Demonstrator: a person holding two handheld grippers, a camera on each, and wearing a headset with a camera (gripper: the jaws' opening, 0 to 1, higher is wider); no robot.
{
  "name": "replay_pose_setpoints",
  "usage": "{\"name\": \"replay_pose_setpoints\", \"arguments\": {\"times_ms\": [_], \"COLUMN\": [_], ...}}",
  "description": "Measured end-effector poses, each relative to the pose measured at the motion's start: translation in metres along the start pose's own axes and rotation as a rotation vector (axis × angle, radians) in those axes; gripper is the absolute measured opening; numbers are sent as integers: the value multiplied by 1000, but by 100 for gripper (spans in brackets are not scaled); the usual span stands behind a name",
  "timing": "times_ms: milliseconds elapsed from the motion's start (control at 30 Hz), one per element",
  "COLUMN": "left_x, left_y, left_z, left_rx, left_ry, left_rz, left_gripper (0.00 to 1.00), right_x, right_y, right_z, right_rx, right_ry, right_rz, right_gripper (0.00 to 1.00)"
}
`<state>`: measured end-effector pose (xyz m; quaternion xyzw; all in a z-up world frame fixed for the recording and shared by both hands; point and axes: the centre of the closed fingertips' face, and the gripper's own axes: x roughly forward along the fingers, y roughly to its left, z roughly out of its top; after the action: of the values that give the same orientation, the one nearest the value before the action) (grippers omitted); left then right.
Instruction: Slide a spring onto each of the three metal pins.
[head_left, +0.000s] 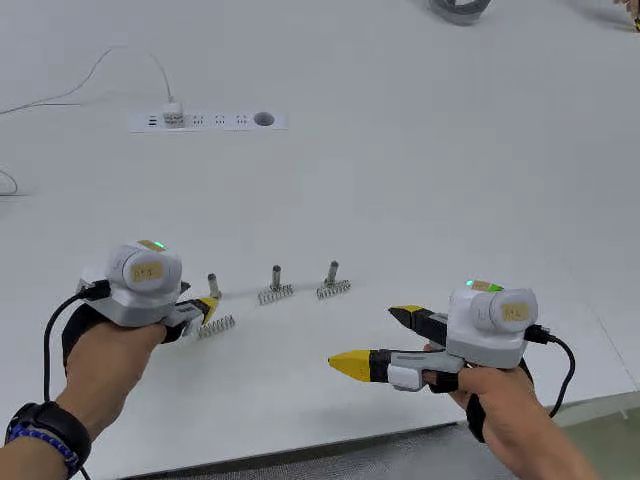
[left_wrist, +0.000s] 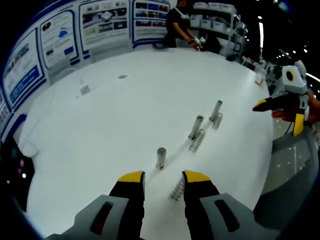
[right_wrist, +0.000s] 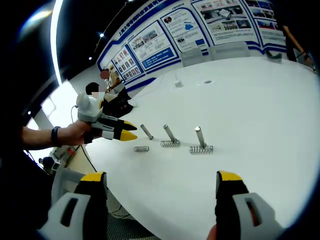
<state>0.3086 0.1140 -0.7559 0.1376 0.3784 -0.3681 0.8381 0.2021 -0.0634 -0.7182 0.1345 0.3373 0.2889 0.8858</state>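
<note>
Left gripper view: my left gripper (left_wrist: 163, 176), jaws parted, hovers over the nearest spring (left_wrist: 177, 190), which lies flat beside its upright pin (left_wrist: 160, 158) (placed, I judge, for a pickup); my right gripper (right_wrist: 161, 176) hangs wide open, well apart.

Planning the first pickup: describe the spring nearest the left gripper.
The small silvery coiled wire spring lies on its side on the white tabletop, beside the leftmost upright grey metal pin, not on it. It sits just ahead of the open left gripper, close to one yellow-tipped jaw; whether they touch is unclear.
</note>
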Motion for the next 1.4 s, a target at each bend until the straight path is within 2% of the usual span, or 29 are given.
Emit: {"name": "replay_pose_setpoints", "arguments": {"times_ms": [200,300,633,733,800,867,933,1067,1233,1400], "left_x": [-10,-16,-28,-31,-34,-37,-39,-43,-49,-55], "left_y": [1,4,9,10,7,9,7,11,7,5], "left_z": [-8,-10,-28,-32,-31,-32,-35,-43,-51,-58], "left_rx": [-17,-33,-70,-85,-96,-91,-91,-92,-96,-104], "left_ry": [-2,-24,-39,-51,-79,-93,-94,-93,-88,-85], "left_rz": [2,8,6,3,-11,-11,-19,-15,-32,-38], "left_gripper": [36,39,48,51,53,57,61,62,69,72], "right_x": [2,4,9,10,11,11,12,13,15,17], "right_y": [0,1,3,3,3,4,3,3,5,7], "right_z": [1,1,3,3,2,2,2,-1,-4,-7], "right_rx": [0,-5,-17,-22,-25,-28,-28,-27,-30,-28], "right_ry": [-1,-3,1,2,4,5,5,8,15,20], "right_rz": [1,3,8,9,8,8,6,6,10,11], "right_gripper": [91,92,92,92,92,92,92,92,92,92]}}
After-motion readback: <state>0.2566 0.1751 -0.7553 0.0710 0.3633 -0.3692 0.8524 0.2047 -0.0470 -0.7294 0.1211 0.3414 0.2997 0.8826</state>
